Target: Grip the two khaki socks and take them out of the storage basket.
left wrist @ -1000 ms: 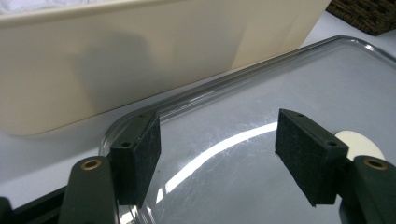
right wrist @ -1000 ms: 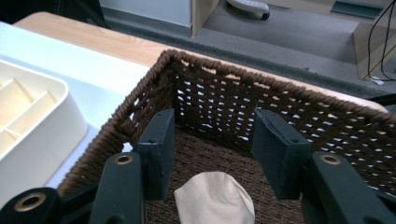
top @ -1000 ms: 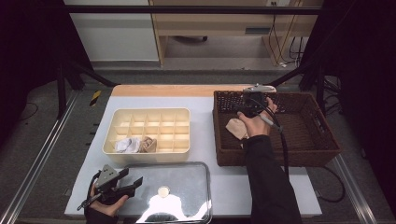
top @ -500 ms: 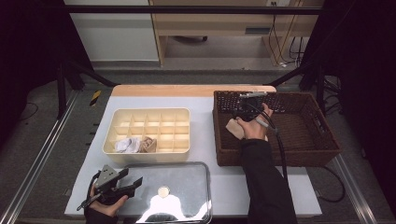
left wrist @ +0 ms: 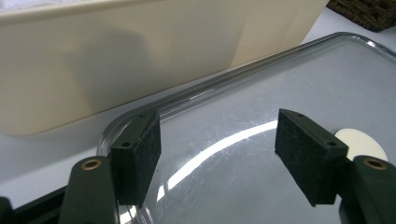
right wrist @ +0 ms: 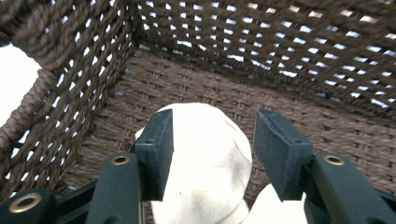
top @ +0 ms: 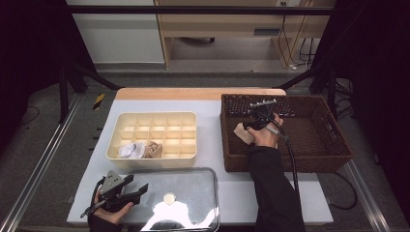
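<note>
Right gripper [right wrist: 212, 149] jaws just opening, straddling rolled cream cloth bundle [right wrist: 205, 163] in brown wicker basket [right wrist: 289, 42], not pinching; drop lower, centre, then close. Left gripper [left wrist: 219, 158] apart, idle.

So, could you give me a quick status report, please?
Left tongs open, idle over clear lid. Right tongs open in basket, jaws just widened, astride white cloth. Nothing in the way.
</note>
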Demonstrator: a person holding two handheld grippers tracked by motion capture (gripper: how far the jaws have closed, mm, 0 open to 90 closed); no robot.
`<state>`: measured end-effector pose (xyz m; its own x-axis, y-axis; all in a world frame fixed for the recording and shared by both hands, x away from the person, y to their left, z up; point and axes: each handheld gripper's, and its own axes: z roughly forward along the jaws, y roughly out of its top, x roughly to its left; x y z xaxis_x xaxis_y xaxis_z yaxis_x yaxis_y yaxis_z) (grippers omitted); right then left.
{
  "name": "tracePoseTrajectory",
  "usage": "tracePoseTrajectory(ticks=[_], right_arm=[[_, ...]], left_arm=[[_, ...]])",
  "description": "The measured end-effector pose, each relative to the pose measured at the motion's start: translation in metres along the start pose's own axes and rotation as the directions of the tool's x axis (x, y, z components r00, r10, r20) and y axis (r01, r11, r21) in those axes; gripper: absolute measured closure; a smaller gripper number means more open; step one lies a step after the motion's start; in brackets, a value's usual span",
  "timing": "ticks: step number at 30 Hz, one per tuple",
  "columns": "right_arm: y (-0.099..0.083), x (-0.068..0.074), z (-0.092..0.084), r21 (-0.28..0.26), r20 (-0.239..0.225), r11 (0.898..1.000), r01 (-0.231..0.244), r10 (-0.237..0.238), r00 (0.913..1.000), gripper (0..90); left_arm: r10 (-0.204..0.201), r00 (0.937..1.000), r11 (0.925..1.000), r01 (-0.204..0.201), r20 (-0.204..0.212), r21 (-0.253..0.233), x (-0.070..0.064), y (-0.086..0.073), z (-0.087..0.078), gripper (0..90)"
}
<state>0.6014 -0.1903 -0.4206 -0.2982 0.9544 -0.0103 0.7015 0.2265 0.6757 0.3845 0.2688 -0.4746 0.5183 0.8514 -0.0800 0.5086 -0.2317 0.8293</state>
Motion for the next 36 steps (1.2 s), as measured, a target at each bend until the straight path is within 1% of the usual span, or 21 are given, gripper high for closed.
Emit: tracePoseTrajectory(ticks=[4, 8, 10, 11, 12, 16, 17, 18, 20, 25, 27, 28, 30, 32, 34, 35, 36], right_arm=[[-0.001, 0.0, 0.004, 0.035, 0.0, 0.999, 0.001, -0.001, 1.0, 45.9], [-0.003, 0.0, 0.009, 0.082, -0.008, 0.997, -0.011, 0.011, 0.9999, 43.8], [-0.003, -0.001, 0.011, 0.092, -0.017, 0.996, -0.019, 0.021, 0.9996, 43.3], [-0.004, 0.0, 0.012, 0.101, -0.02, 0.994, -0.034, 0.036, 0.9991, 42.5], [-0.004, -0.001, 0.013, 0.113, -0.024, 0.993, -0.034, 0.037, 0.9991, 42.3], [-0.005, -0.002, 0.018, 0.132, -0.031, 0.991, -0.032, 0.036, 0.9988, 43.1], [-0.006, -0.002, 0.019, 0.146, -0.029, 0.989, -0.021, 0.026, 0.9992, 44.1], [-0.006, -0.001, 0.02, 0.165, -0.034, 0.986, -0.024, 0.03, 0.999, 44.9], [-0.007, 0.0, 0.022, 0.186, -0.04, 0.982, -0.023, 0.031, 0.9987, 46.8], [-0.009, 0.001, 0.024, 0.212, -0.054, 0.977, -0.003, 0.014, 0.9985, 63.3], [-0.008, 0.001, 0.023, 0.212, -0.058, 0.977, 0.002, 0.011, 0.9983, 72.6], [-0.008, 0.001, 0.021, 0.215, -0.056, 0.977, 0.001, 0.011, 0.9984, 75.1], [-0.007, 0.001, 0.019, 0.214, -0.053, 0.977, 0.0, 0.011, 0.9986, 77.0], [-0.006, 0.001, 0.014, 0.201, -0.044, 0.98, -0.003, 0.012, 0.999, 78.6], [-0.003, 0.0, 0.007, 0.152, -0.028, 0.988, -0.02, 0.024, 0.9993, 79.3], [-0.002, 0.0, 0.004, 0.133, -0.023, 0.991, -0.026, 0.029, 0.9993, 79.3], [-0.001, 0.001, 0.001, 0.123, -0.02, 0.992, -0.02, 0.023, 0.9995, 79.2]], left_arm=[[0.002, 1.0, 1.0, -0.002, 0.001, -0.002, 0.0, 0.0, 0.0, 31.2], [0.001, 1.0, 1.0, -0.001, 0.001, -0.001, 0.0, 0.0, 0.0, 31.3], [0.001, 1.0, 1.0, -0.001, 0.001, -0.003, 0.0, 0.0, 0.0, 31.3], [0.001, 1.0, 1.0, -0.001, 0.001, -0.003, 0.0, 0.0, 0.0, 31.4], [0.001, 1.0, 1.0, -0.001, 0.001, -0.002, 0.0, 0.0, 0.0, 31.4], [0.003, 1.0, 1.0, -0.003, 0.002, -0.002, 0.0, 0.0, 0.0, 31.5], [0.003, 1.0, 1.0, -0.003, 0.003, -0.002, 0.0, 0.0, 0.0, 31.6], [0.003, 1.0, 1.0, -0.003, 0.003, -0.002, 0.0, 0.0, 0.0, 31.7], [0.005, 1.0, 1.0, -0.005, 0.003, -0.001, 0.0, 0.0, 0.0, 31.8], [0.007, 1.0, 1.0, -0.007, 0.001, -0.001, -0.001, 0.0, 0.0, 32.0], [0.008, 1.0, 1.0, -0.008, 0.001, 0.001, -0.001, 0.0, 0.0, 31.9], [0.007, 1.0, 1.0, -0.007, 0.001, 0.001, -0.001, 0.0, 0.0, 32.0], [0.008, 1.0, 1.0, -0.008, 0.001, 0.001, -0.001, 0.0, 0.0, 32.0], [0.008, 1.0, 1.0, -0.008, 0.0, 0.002, -0.001, 0.0, 0.001, 32.0], [0.008, 1.0, 1.0, -0.008, 0.0, 0.003, -0.001, 0.0, 0.001, 32.0], [0.009, 1.0, 1.0, -0.009, -0.001, 0.002, -0.001, 0.0, 0.0, 32.0], [0.009, 1.0, 1.0, -0.009, -0.001, 0.001, -0.001, 0.0, 0.0, 32.1]])
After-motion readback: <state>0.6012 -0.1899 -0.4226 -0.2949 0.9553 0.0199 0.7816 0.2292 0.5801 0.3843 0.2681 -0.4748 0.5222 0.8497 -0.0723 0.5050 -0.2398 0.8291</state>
